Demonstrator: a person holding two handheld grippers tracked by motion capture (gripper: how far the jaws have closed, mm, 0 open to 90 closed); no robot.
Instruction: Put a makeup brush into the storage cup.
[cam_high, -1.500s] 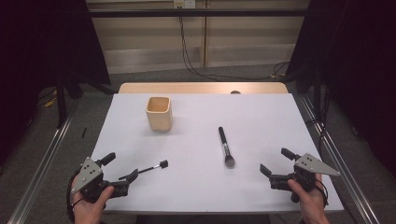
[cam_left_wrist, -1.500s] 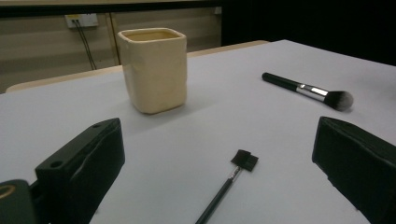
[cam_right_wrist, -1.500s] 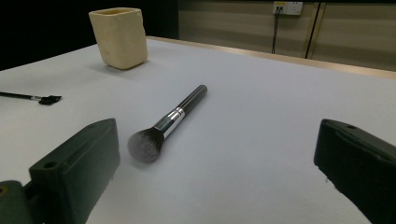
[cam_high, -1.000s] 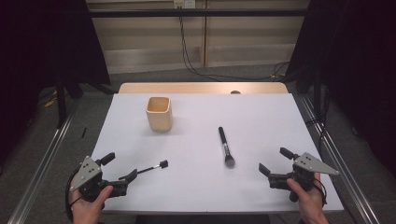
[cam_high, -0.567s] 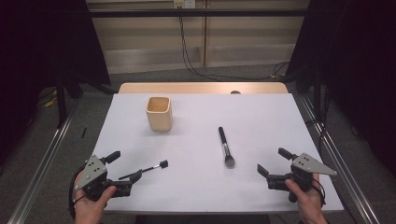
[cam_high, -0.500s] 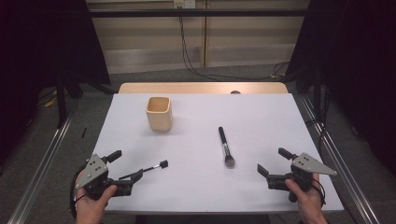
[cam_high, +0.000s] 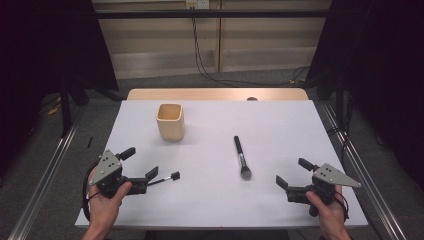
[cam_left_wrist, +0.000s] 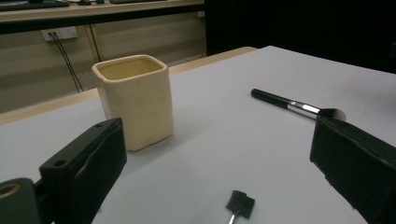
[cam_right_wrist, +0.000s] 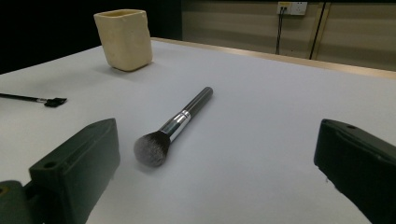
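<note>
A cream square cup (cam_high: 170, 121) stands on the white table (cam_high: 280, 120), toward the back left. A black makeup brush (cam_high: 241, 157) with a silver ferrule lies mid-table, bristles toward me. A thin small brush (cam_high: 167, 178) lies at front left. My left gripper (cam_high: 140, 162) is open, and its lower jaw is beside that brush's handle end. In the left gripper view the small brush head (cam_left_wrist: 240, 205) sits low between the jaws, with the cup (cam_left_wrist: 135, 100) ahead. My right gripper (cam_high: 292, 172) is open at front right, and the makeup brush (cam_right_wrist: 175, 128) lies ahead of it.
The table's wooden far edge (cam_high: 215, 94) meets a wall with hanging cables (cam_high: 200, 55). Metal rails (cam_high: 45, 175) run along both sides on the floor. White surface stretches between the cup and the right edge.
My left gripper has crept forward and slightly right toward the small brush. The right gripper has shifted a little left. The cup and both brushes have not moved.
</note>
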